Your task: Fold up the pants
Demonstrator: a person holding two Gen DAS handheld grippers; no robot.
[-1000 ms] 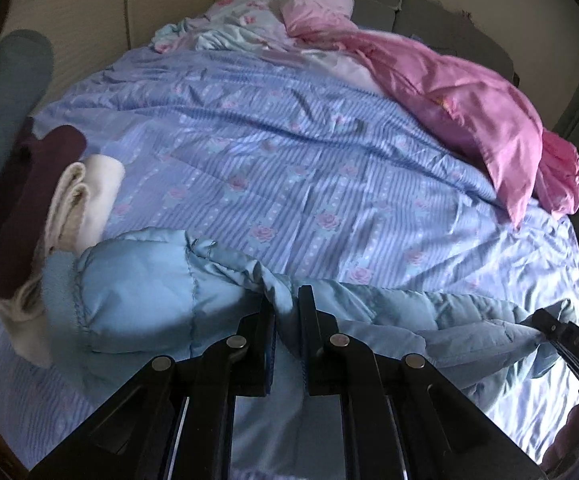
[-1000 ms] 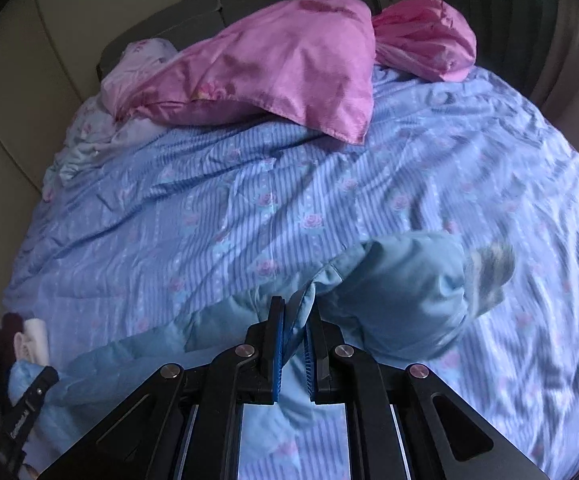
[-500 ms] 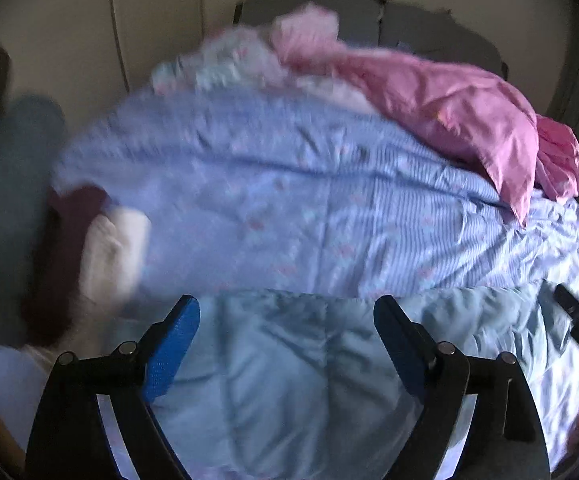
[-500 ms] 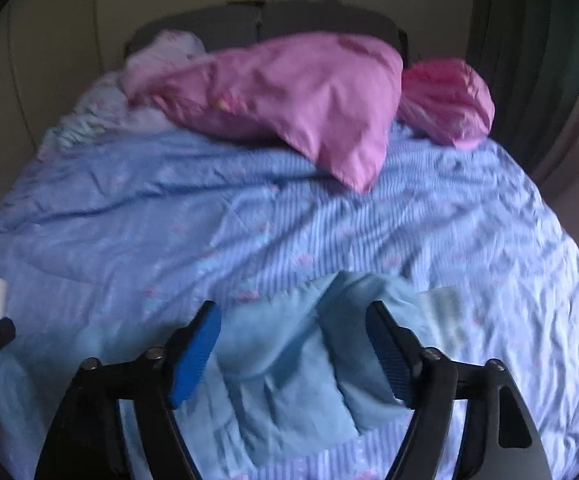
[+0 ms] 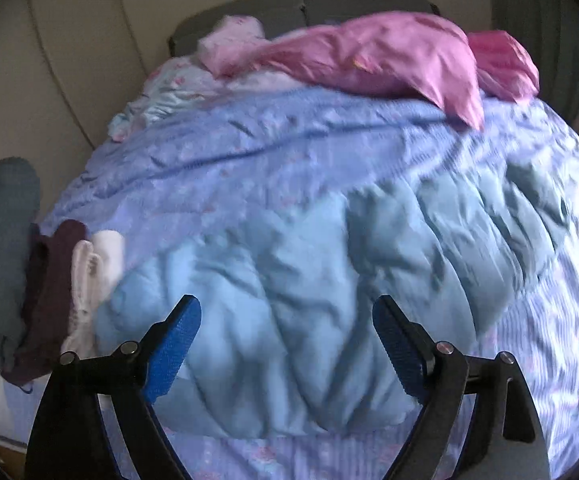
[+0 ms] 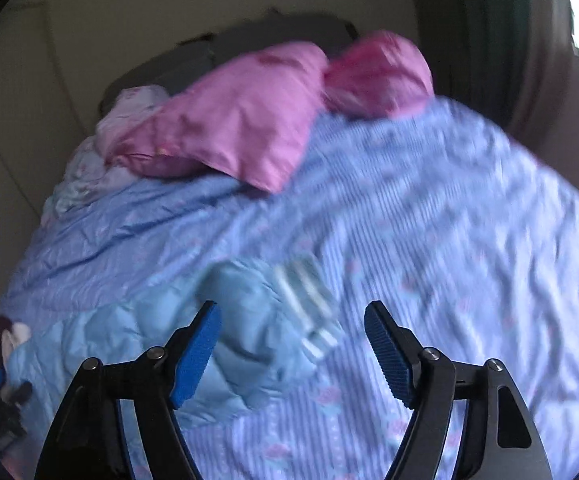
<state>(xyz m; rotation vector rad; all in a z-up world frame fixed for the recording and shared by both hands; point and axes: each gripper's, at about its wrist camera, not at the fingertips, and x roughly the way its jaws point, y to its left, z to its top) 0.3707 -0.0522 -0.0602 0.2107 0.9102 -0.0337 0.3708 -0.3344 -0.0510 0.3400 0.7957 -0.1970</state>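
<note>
A: The quilted pants (image 5: 289,280) lie flat across the lower middle of the left view, on the striped bedspread (image 5: 289,152) — puffy, soft, probably light and a little slick.

B: Grippers?

A: Left gripper (image 5: 285,344) stands wide above the fabric, holding nothing. Right gripper (image 6: 291,344) is wide too, jaws closing, empty, over the striped cuff (image 6: 309,312).

B: Then pinch a hem or cuff edge — thick padding likely springs back.
</note>
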